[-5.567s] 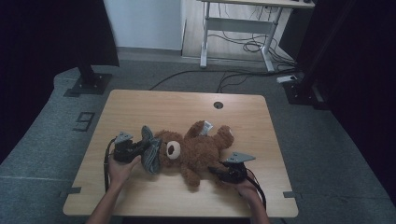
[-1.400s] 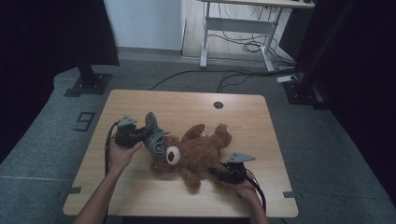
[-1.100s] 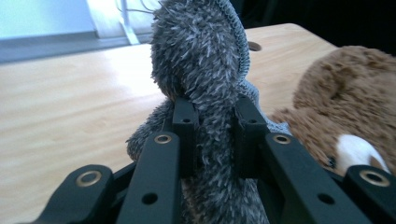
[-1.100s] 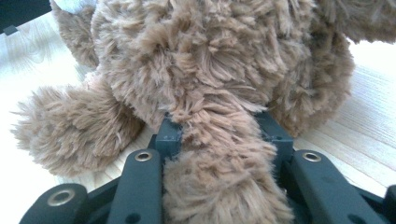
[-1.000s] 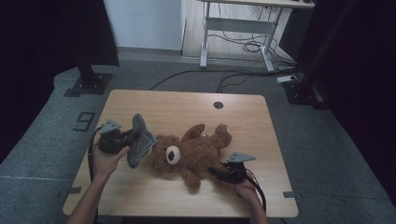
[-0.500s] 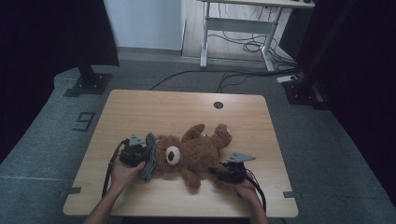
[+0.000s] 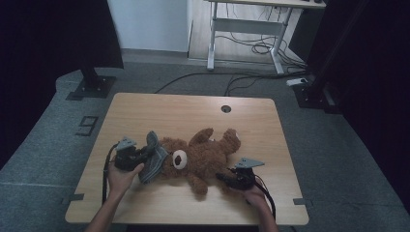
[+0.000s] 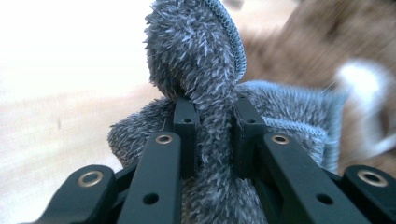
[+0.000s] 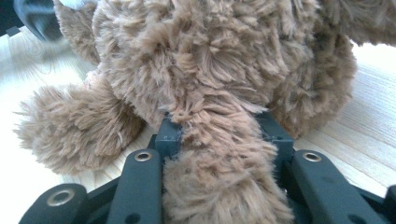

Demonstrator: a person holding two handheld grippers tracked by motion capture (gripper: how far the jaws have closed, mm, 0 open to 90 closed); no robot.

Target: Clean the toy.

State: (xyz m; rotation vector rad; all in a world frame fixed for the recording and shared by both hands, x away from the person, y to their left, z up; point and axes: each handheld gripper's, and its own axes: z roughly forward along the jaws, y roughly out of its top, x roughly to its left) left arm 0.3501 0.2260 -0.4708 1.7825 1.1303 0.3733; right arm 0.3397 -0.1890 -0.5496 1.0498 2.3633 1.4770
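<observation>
High view: brown teddy bear (image 7: 200,157) lies mid-table (image 7: 159,108), grey cloth (image 7: 152,162) at its head on the left. Left gripper (image 7: 142,157) meets the cloth; right gripper (image 7: 227,178) sits at the bear's near-right side.

Left gripper view: jaws clamped on a cloth (image 8: 205,93) fold.

Right gripper view: jaws clamped on a bear (image 9: 210,70) limb.

We see the teddy bear (image 7: 200,157) lying across the middle of the table (image 7: 193,108), the cloth (image 7: 152,162) touching its head on the left with the left gripper (image 7: 140,157) just left of that, and the right gripper (image 7: 227,178) at its near right limb.
</observation>
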